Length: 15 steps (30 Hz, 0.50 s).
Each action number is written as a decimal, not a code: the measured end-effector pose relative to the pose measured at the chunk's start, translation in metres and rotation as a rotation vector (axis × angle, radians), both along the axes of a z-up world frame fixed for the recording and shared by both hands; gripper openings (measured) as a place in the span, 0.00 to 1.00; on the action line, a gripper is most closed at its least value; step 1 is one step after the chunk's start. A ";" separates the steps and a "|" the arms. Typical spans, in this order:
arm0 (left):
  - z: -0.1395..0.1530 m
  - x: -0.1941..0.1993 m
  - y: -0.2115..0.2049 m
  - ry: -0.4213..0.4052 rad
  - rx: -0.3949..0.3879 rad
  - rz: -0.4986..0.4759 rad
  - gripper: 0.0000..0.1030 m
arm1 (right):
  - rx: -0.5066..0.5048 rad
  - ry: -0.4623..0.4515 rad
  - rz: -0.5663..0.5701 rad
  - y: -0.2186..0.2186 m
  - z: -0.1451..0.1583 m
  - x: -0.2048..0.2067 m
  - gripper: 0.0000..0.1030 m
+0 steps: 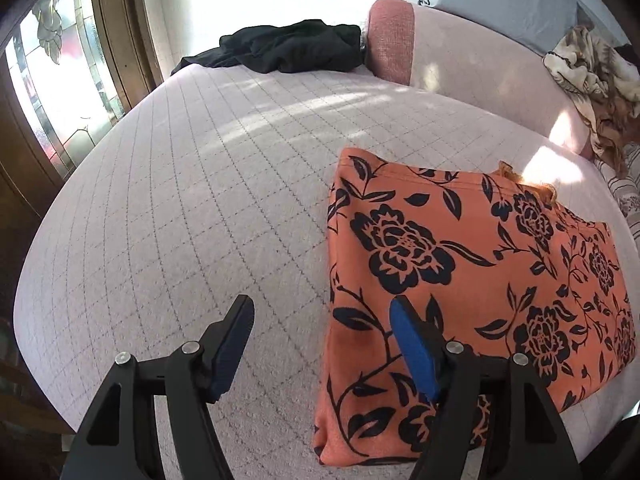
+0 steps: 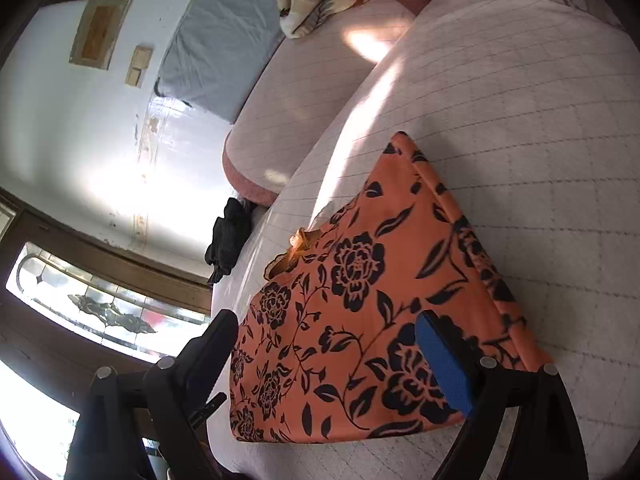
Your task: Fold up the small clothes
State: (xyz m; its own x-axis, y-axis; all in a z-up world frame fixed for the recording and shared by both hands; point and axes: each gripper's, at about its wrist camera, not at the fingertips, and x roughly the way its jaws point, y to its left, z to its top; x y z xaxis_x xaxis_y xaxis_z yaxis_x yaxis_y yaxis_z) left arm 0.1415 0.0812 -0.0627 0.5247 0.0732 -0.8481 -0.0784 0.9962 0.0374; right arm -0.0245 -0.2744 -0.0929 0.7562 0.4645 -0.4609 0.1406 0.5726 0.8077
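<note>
The orange garment point(image 1: 472, 280) lies folded into a tidy block on the quilted bed point(image 1: 200, 220), and that looks like most of this piece's work done. Its edges sit fairly square, layers stacked, one thick fold running down the side seen from the right wrist view. Whether another fold is meant, I can't say; it already reads as compact.

Left gripper point(image 1: 320, 344) hovers low over the bed, fingers spread wide, holding nothing, its blue-padded finger above the garment's near edge and the other over bare quilt. Right gripper point(image 2: 332, 360) is spread wide too, empty, straddling the garment's near corner from above.

The cloth itself: orange-coral with a bold black rose and vine print, thin and soft by the look, slightly puffed along the folded edges. A small gathered bit of trim point(image 2: 300, 242) pokes out at the far edge, catching sunlight.

Still to go, by my reckoning: a dark garment point(image 1: 288, 46) sits crumpled at the far end of the bed, well apart, unfolded. A tan patterned blanket point(image 1: 592, 76) is heaped off to the side.
</note>
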 end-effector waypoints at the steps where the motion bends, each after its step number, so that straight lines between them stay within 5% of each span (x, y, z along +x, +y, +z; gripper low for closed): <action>1: -0.009 0.008 0.002 0.034 0.018 0.011 0.70 | -0.015 -0.002 0.005 0.003 0.001 0.006 0.89; 3: -0.029 0.017 0.011 0.116 -0.008 0.031 0.70 | -0.023 0.004 0.016 0.006 -0.004 0.016 0.89; 5: -0.021 0.013 0.016 0.093 -0.049 0.059 0.70 | -0.007 0.050 0.014 0.007 -0.019 0.022 0.89; 9: 0.003 0.013 0.005 -0.013 0.024 0.004 0.70 | -0.004 0.063 0.030 0.008 -0.031 0.025 0.89; 13: -0.028 0.032 0.008 0.104 0.054 0.009 0.71 | 0.000 0.048 0.038 0.009 -0.031 0.029 0.89; 15: -0.020 0.029 0.014 0.078 0.016 0.048 0.70 | 0.003 0.057 0.039 0.009 -0.033 0.029 0.89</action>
